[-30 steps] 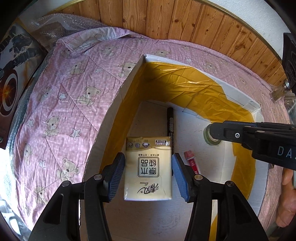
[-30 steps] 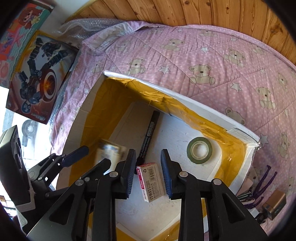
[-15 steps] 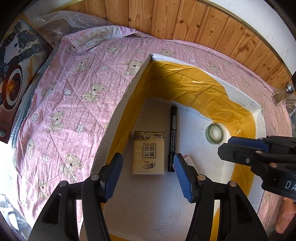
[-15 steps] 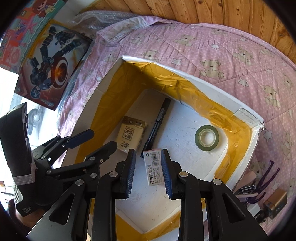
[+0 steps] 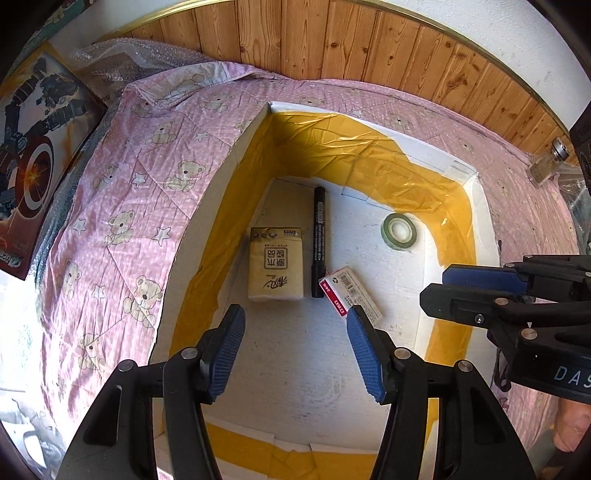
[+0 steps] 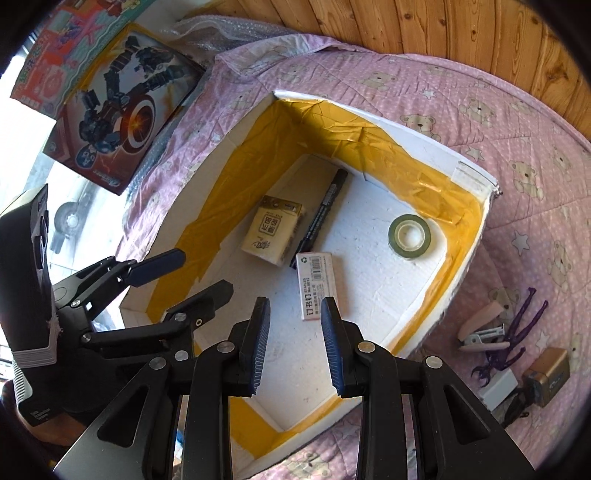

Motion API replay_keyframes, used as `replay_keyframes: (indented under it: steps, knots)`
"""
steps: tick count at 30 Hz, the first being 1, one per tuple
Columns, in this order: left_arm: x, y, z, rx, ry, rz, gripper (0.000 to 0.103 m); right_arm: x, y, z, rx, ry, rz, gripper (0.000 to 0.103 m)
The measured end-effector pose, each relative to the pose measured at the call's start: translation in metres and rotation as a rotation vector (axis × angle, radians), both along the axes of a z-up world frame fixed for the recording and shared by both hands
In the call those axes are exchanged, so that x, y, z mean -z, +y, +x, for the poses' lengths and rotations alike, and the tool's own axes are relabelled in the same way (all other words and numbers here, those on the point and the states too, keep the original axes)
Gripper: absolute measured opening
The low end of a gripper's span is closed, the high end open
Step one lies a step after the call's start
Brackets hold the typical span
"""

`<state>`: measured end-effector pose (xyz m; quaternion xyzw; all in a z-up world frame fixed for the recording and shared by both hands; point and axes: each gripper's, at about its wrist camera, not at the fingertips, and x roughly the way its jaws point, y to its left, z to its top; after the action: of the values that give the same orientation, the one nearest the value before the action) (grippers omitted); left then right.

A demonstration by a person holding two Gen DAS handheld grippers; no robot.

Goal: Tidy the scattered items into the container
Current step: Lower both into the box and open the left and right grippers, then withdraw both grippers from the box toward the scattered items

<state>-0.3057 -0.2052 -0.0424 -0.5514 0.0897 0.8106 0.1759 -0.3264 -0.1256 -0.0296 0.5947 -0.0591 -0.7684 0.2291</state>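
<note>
At the far left of the right wrist view, two printed boxes (image 6: 118,107) run out of the frame, and a grey object on the pale floor below them is too washed out to name. Bubble wrap (image 6: 225,31) lies bunched behind the corner of the pink bear-print quilt (image 6: 424,85), which covers the surface; what is under it is hidden. Wood panelling (image 5: 332,40) rises behind the quilt, with a white wall above.

The white container (image 6: 424,138), lined with yellow tape, sits on the quilt. On its floor, from left to right, lie a tissue pack (image 6: 271,234), a black marker (image 6: 321,218) just beside it, a staples box (image 6: 317,284) touching the marker's near end, and a roll of tape (image 6: 409,236) well apart near the right wall.

The left hand-held gripper (image 5: 293,354) hangs over the container with its jaws wide and nothing between them. The right hand-held gripper (image 6: 294,347) is also over the container, jaws parted more narrowly and empty, the staples box lying free beyond its tips.

At the right, outside the container, a stapler (image 6: 482,326), a purple clip (image 6: 517,332) and a gold-coloured block (image 6: 546,376) lie on the quilt, partly cut off by the lens edge. A small glass jar (image 5: 548,162) stands at the quilt's far right in the left wrist view.
</note>
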Motion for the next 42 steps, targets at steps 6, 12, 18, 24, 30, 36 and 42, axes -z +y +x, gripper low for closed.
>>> replay_keyframes:
  steps: [6,12,18,24,30,36,42]
  knots:
    - [-0.019,-0.002,0.028,0.025,0.030,0.009,0.059,-0.015,0.003,0.031,-0.021,0.029,0.005,0.031]
    - [-0.031,-0.006,0.054,0.036,0.048,0.015,0.059,-0.025,0.002,0.062,-0.041,0.060,0.003,0.031]
    - [-0.043,-0.010,0.081,0.057,0.075,0.009,0.059,-0.032,0.003,0.094,-0.047,0.093,-0.001,0.032]
    - [-0.048,-0.015,0.102,0.057,0.083,0.012,0.059,-0.037,0.004,0.121,-0.049,0.121,-0.001,0.032]
    - [-0.052,-0.018,0.119,0.066,0.087,0.013,0.059,-0.042,0.004,0.139,-0.054,0.161,0.028,0.033]
    - [-0.055,-0.019,0.135,0.080,0.089,0.024,0.059,-0.044,0.006,0.156,-0.052,0.193,0.047,0.034]
    - [-0.057,-0.020,0.150,0.088,0.089,0.033,0.059,-0.047,0.008,0.172,-0.050,0.212,0.048,0.034]
